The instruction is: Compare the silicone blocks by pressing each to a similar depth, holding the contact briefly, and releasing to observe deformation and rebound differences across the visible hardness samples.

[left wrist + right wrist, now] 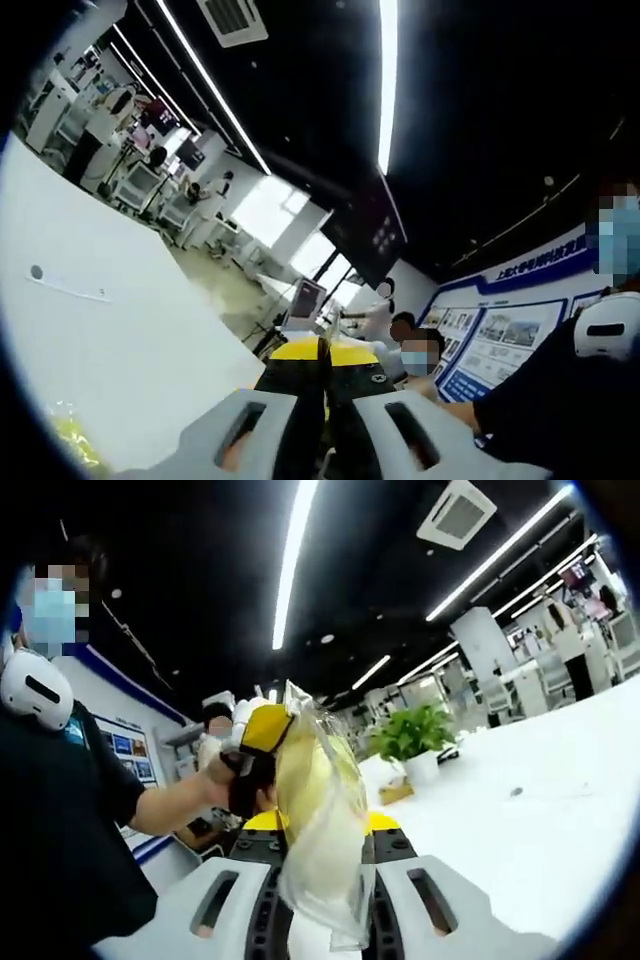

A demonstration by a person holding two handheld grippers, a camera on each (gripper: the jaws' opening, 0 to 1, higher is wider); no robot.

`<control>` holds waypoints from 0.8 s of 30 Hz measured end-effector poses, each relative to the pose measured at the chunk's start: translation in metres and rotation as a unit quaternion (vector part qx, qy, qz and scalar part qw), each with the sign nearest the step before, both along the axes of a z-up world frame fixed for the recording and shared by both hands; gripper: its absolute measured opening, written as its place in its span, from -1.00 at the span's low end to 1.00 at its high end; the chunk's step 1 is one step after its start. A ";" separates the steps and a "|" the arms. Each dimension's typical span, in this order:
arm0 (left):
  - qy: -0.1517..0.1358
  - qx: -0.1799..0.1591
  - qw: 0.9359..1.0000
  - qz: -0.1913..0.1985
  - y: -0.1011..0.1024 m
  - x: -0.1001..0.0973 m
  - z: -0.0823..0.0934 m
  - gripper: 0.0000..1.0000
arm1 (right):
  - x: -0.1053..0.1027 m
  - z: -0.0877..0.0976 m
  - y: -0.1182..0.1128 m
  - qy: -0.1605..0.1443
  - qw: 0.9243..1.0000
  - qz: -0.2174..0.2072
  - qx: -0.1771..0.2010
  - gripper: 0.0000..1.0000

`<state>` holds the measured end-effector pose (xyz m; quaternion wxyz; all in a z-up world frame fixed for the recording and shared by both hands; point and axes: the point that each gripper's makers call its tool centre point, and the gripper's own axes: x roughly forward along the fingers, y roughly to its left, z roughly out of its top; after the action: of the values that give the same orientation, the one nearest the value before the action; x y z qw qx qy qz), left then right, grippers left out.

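Observation:
A clear plastic bag (318, 790) with a pale yellow block inside stands upright between my right gripper's (322, 830) jaws, which are shut on its lower part. My left gripper (262, 735), held by a hand, reaches in from the left and its yellow tip touches the bag's upper edge. In the left gripper view, my left gripper (321, 348) has its jaws pressed together, pointing up across the room. Whether a bit of the bag is pinched there I cannot tell. A yellow-green thing (75, 445) lies on the table at the lower left edge, blurred.
A white table (540, 810) spreads to the right, with a potted plant (415, 735) at its far end; the same white table (120, 330) lies left. A person in a dark shirt (60, 820) stands close. Seated people (415, 352) and wall posters (500, 340) are behind.

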<state>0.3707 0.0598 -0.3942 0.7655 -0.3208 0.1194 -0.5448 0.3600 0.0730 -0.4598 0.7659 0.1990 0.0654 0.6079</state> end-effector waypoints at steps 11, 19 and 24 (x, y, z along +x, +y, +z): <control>-0.006 0.020 1.000 0.003 0.004 -0.002 -0.008 -1.00 | -0.004 -0.008 0.002 -0.003 0.999 0.011 -0.031 -0.79; -0.004 0.016 1.000 0.003 0.002 -0.002 -0.008 -1.00 | -0.004 -0.008 0.000 0.003 0.999 0.013 -0.030 -0.77; 0.002 0.015 1.000 -0.002 0.001 -0.004 -0.008 -1.00 | -0.006 -0.008 -0.001 0.001 0.999 0.012 -0.035 -0.75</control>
<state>0.3669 0.0611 -0.4021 0.7690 -0.3105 0.1298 -0.5435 0.3538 0.0717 -0.4680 0.7651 0.1721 0.0895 0.6140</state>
